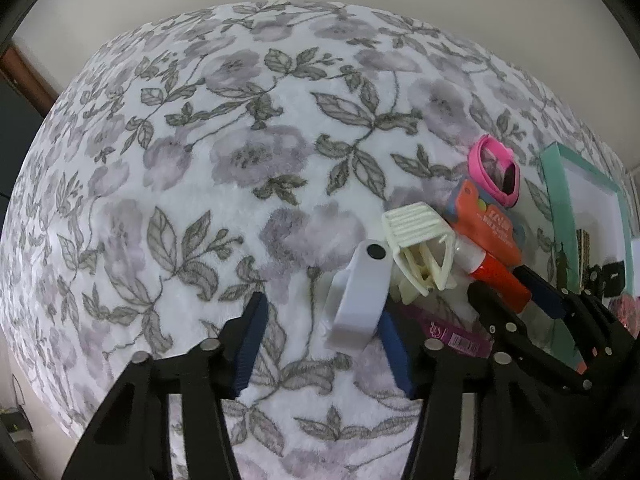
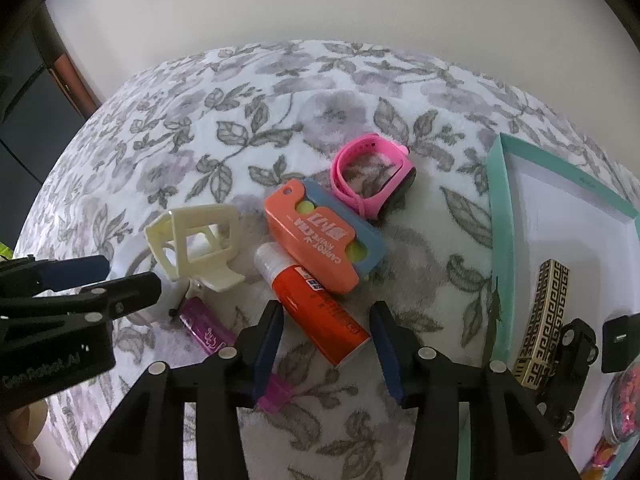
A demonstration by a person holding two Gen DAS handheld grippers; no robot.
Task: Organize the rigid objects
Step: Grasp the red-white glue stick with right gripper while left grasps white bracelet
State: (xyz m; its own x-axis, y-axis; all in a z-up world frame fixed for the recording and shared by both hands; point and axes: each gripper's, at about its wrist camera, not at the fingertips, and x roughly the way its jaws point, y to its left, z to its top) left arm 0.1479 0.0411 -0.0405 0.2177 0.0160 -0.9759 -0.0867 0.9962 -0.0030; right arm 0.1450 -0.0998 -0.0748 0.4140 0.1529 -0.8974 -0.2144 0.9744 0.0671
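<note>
Right wrist view: right gripper pointing down, jaws spread
Glue stick: lying between the right fingers, pads not seen pressing it
Orange knife card: just beyond the glue stick
Pink watch: farther ahead
Teal tray: to the right
Left gripper: jaws spread
White clip: against its right finger; grip cannot be told
Cream frame: just beyond the clip

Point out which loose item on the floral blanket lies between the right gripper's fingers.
The orange glue stick. Its lower end lies between the right gripper fingers; the orange-and-blue knife case and pink watch lie farther off.
</note>
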